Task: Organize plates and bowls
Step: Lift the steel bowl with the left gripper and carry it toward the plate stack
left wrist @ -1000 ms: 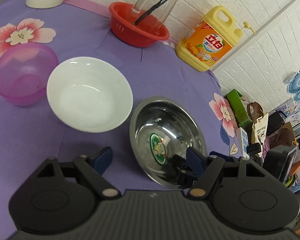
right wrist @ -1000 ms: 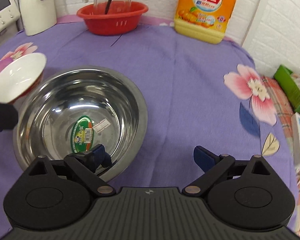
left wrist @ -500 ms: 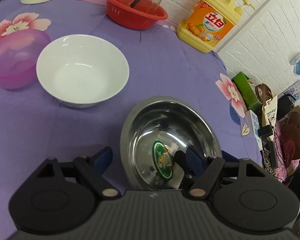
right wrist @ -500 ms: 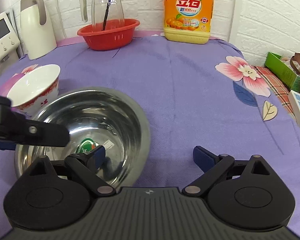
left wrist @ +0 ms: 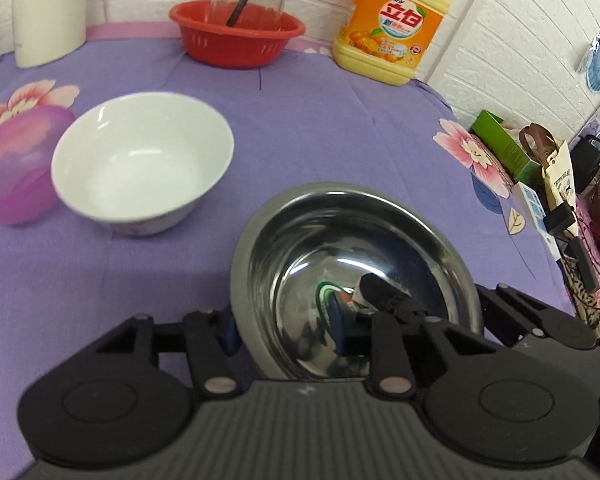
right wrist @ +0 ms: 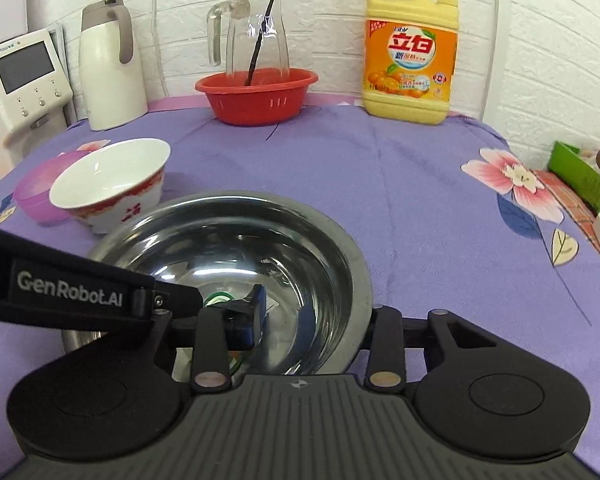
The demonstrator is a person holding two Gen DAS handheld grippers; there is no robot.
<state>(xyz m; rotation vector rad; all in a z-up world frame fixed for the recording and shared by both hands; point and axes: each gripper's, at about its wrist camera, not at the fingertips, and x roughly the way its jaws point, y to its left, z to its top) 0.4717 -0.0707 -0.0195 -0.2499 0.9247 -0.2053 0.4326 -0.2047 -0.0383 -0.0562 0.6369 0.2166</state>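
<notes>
My left gripper sits over the near left edge of the shiny metal bowl. One finger is outside the bowl, right at the rim. The other finger is down inside it. The gap between them is about half wide. I cannot tell if they are pinching the bowl's wall.

My right gripper sits over the near right edge of the same bowl. One finger is inside the bowl. The other goes behind the rim, so its tip is hidden. This gap is about half wide too, and I cannot tell if it is squeezing.

The metal bowl is close to me on the purple cloth, which has pink flowers on it. There is a green sticker at the bottom of the bowl.

To the left and a bit further back is the white bowl. It stands upright and has red marks on its outside. Just beside it, on its far left, is the pink plastic bowl.

At the back, near the white brick wall, is a red basket. A glass jug stands in it with a black stick inside. A yellow soap bottle stands to the right of the basket. A white kettle stands to the left.
</notes>
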